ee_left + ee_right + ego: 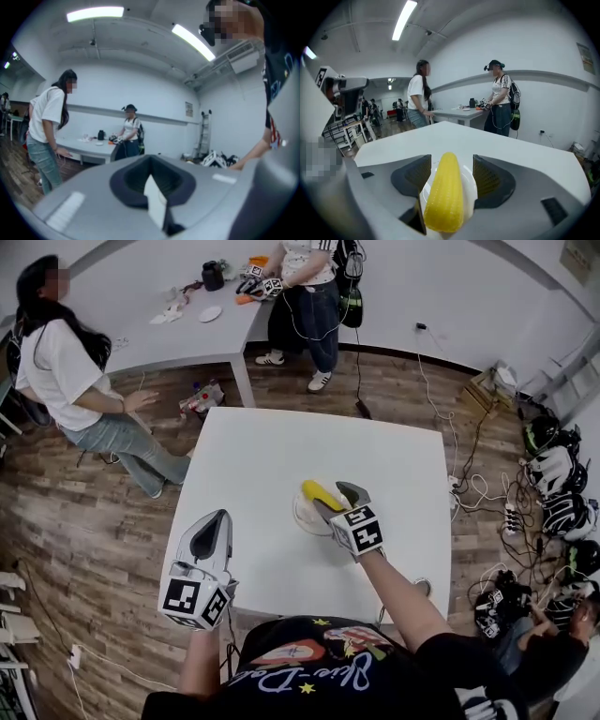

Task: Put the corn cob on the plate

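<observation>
Between parted jaws of right tool (450, 165), yellow corn cob (445, 197), over plate (469, 189)

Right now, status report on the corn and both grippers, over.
Left gripper shut, empty. Right gripper open, jaws either side of corn cob. Cob lying on plate. Nothing in the way.

Corn cob (444, 197) yellow; plate (471, 187) white; table (272, 465) white; floor (84, 521) brown wood-grain; right tool (337, 495) grey, black-white marker cube (357, 530).

Bright even light, fisheye-warped edges
</observation>
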Available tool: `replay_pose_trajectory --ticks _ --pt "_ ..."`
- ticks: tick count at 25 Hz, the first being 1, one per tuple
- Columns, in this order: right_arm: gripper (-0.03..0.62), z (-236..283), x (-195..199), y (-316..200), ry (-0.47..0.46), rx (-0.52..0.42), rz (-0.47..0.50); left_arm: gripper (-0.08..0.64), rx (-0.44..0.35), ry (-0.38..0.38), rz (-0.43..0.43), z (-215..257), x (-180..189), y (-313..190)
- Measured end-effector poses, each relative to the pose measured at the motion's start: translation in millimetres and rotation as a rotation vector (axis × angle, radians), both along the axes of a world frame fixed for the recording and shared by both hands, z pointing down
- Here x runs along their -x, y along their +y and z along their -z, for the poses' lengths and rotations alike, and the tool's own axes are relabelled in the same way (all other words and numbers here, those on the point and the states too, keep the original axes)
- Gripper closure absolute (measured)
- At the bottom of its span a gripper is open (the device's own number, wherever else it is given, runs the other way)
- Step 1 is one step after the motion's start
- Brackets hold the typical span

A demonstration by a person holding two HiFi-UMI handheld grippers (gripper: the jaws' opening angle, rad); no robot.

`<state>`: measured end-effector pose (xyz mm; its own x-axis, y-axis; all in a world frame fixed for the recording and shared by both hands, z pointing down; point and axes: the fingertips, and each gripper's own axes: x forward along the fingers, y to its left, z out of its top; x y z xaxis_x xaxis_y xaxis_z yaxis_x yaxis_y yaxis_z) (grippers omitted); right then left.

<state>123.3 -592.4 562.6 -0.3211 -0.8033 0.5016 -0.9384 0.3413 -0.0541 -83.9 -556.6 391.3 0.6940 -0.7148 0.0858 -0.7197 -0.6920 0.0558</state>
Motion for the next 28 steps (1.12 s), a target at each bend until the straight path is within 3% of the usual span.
replay_pose_trajectory --ticks 5,6,7,9,13,28 --pt "0.332 46.3 -24.5 32.5 -0.223 -0.054 -0.118 0.572 0.006 0.009 -0.048 -3.3 -15.7 -3.4" --pt "0.378 55.0 -27.5 40.9 -0.242 -0.074 -0.129 0.572 0.008 0.005 -0.058 -5.1 -19.3 -1.7" --pt "0.512 64.4 -30.0 48.7 -0.259 -0.103 -0.137 0.572 0.009 0.003 -0.068 -6.5 -22.8 0.1" --pt "0.565 82.8 -32.1 60.5 -0.271 -0.167 -0.138 0.572 0.006 0.001 -0.089 -7.9 -29.5 2.0" --pt "0.577 100.0 -31.2 73.4 -0.220 -0.230 -0.116 0.572 -0.002 0.003 -0.116 -9.1 -39.1 4.5" --pt "0.577 126.9 -28.1 90.8 -0.212 -0.287 -0.090 0.572 0.013 -0.064 -0.076 -14.4 -34.7 12.7"
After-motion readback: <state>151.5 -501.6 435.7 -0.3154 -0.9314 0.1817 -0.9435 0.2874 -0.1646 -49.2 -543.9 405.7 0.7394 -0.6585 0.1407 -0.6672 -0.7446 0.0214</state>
